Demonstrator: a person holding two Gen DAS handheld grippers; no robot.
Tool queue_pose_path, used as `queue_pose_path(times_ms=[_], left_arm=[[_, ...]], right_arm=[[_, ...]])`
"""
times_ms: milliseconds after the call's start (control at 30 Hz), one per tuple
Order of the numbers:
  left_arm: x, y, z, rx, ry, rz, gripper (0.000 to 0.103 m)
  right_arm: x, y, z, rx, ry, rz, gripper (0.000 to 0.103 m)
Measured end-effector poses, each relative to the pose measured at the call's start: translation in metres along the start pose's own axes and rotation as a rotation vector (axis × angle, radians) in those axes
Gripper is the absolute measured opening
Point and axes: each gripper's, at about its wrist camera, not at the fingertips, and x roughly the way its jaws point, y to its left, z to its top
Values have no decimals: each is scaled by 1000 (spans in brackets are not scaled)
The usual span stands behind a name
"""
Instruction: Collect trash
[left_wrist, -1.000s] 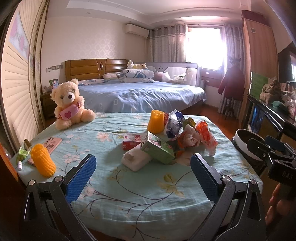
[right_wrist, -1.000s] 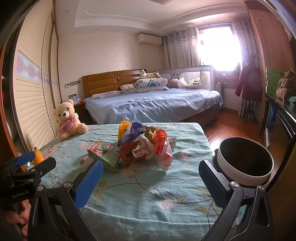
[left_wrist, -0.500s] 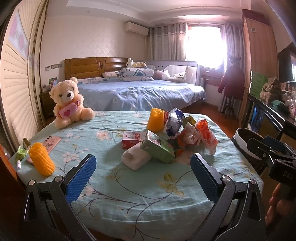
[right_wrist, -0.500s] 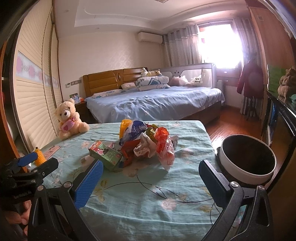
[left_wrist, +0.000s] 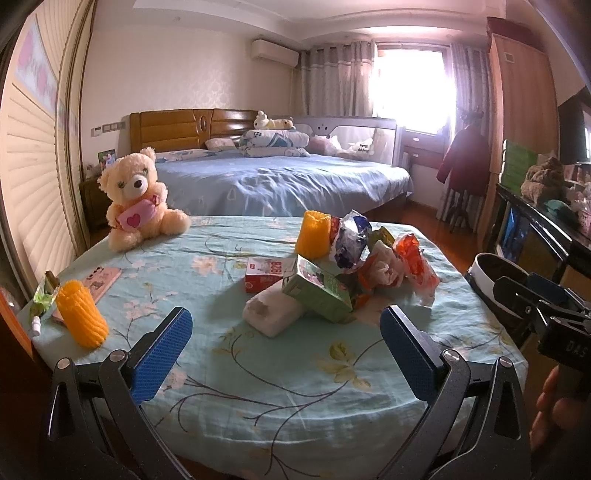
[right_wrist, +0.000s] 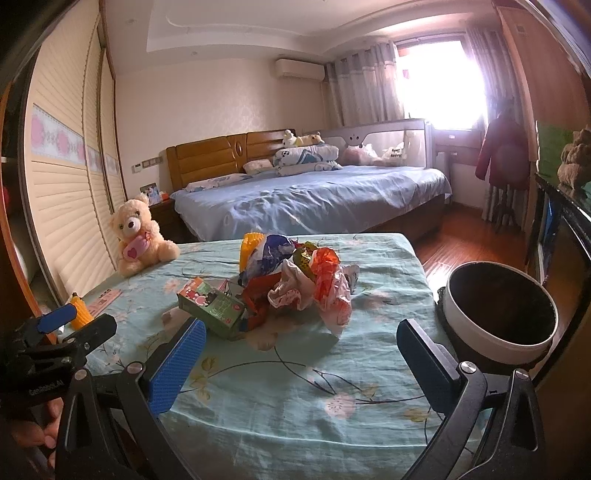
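Trash pile (left_wrist: 354, 273) sits mid-bench, beyond our two tongs: left tongs (left_wrist: 286, 343) and right tongs (right_wrist: 301, 363) both gape wide w/ nothing held. We count 1 green carton (left_wrist: 319, 293), 1 white pack (left_wrist: 273, 314), 2 yellow corn toys (left_wrist: 81, 317). Right view shows the whole bin (right_wrist: 498, 314) beside the bench (right_wrist: 280, 402). Farther off: 1 teddy (left_wrist: 138, 195), then the bed (left_wrist: 280, 181).

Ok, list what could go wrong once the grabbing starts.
1. The wrappers and green box lie heaped together; pulling one could drag others off the table.
2. The bin sits past the table's right edge; a light wrapper may miss it.
3. The yellow cup touches the heap and might be swept along.
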Motion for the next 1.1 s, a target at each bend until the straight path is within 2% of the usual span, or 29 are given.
queue_pose_path(times_ms=[400, 667, 767, 833, 900, 1100], left_arm=[[24, 8, -5, -19, 70, 10, 103], [57, 3, 0, -34, 159, -30, 103], [73, -4, 2, -31, 188, -44, 100], [84, -9, 3, -36, 217, -64, 96], [96, -15, 4, -49, 249, -87, 95], [124, -27, 8, -78, 299, -112, 94]], right_arm=[[27, -10, -2, 23, 78, 15, 103], [55, -27, 0, 80, 157, 30, 103], [71, -35, 1, 94, 195, 34, 102], [81, -38, 1, 97, 213, 36, 100], [92, -43, 3, 102, 239, 41, 93], [122, -54, 7, 119, 303, 66, 81]])
